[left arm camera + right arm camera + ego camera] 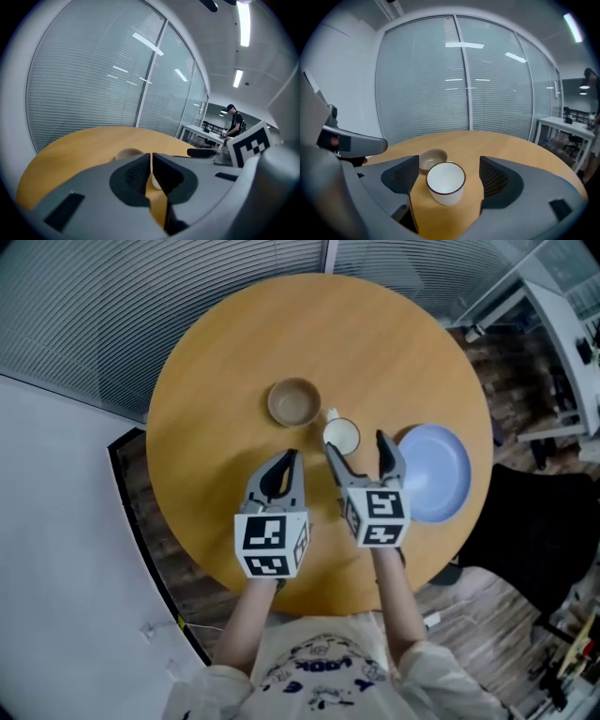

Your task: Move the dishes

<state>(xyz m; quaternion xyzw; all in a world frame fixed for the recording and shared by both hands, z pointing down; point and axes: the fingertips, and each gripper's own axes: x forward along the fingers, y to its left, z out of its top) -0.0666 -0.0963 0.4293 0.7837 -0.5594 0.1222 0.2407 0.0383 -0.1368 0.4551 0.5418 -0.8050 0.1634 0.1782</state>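
Note:
A white cup (341, 436) with a dark rim stands near the middle of the round wooden table (234, 362). My right gripper (360, 448) is open just short of it; in the right gripper view the cup (446, 182) sits between the two jaws, touching neither. A beige bowl (293, 401) lies left of the cup, also visible as the bowl (432, 159) behind it. A blue plate (432, 471) rests at the table's right side. My left gripper (289, 458) is shut with nothing in it, hovering below the bowl (129, 153).
The table's edge curves close to my body. Glass walls with blinds (440, 79) stand behind the table. A dark chair (544, 531) is at the right, and a person (234, 123) stands far off by desks.

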